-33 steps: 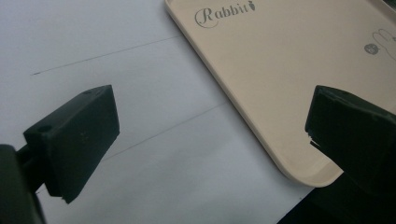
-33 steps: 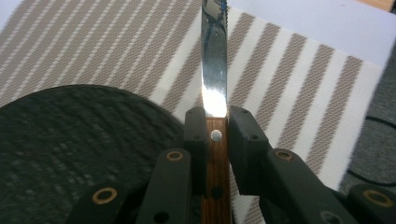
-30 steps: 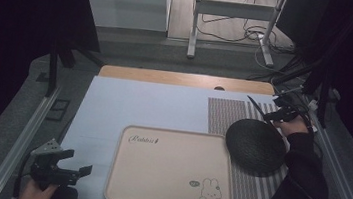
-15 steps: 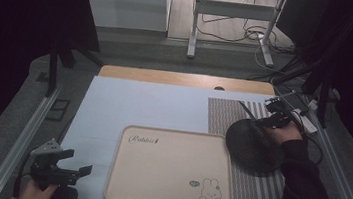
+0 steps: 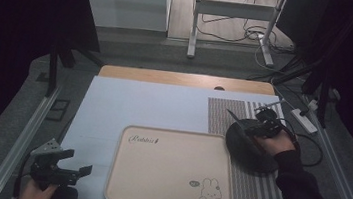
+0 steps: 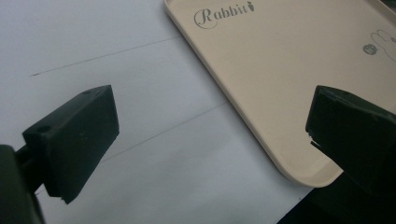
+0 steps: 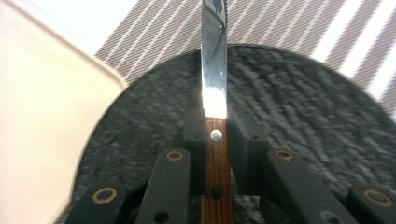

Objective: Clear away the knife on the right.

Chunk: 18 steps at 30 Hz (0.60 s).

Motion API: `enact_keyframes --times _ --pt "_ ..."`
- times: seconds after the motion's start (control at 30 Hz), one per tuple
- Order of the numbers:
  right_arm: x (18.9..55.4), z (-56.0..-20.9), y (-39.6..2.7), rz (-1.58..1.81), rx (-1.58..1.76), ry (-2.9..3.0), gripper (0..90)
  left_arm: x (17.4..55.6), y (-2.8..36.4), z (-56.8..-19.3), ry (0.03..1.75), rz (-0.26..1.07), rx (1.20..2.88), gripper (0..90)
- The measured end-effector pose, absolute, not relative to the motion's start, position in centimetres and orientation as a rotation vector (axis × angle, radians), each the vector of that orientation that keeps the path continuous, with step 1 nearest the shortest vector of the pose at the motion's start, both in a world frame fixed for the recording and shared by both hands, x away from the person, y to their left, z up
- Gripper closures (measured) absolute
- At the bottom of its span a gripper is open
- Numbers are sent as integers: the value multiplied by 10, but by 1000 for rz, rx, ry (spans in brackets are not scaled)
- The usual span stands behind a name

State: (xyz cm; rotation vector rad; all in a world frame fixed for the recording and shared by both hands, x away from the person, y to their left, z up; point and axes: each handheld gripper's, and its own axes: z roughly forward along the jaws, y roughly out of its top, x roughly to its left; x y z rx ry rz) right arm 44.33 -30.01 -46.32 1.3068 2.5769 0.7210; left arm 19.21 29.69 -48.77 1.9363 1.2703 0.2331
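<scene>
— Surfaces, largest first?
— White table (image 5: pixel 153 107); beige tray (image 5: pixel 171 172) printed "Rabbit" near its front; striped mat (image 5: pixel 223 112) to the right; dark round plate (image 5: pixel 247 148) on the mat, just beside the tray.
— Right gripper (image 7: pixel 215 126)?
— Jaws clamped on the wooden handle of a knife (image 7: pixel 214 70), blade out over the plate.
— Left gripper (image 6: pixel 210 121)?
— Jaws wide apart, holding nothing, over the table at the tray's near-left corner.

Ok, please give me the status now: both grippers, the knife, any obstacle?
Left gripper open, off the tray. Right gripper shut on knife, blade over the dark plate. No obstacle seen.
</scene>
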Motion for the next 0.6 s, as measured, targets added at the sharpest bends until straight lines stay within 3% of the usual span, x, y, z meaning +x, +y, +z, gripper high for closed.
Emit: enact_keyframes --times 0.6 --pt "394 -471 -261 746 1169 2704 775 192 296 -488 1269 237 1946 25"
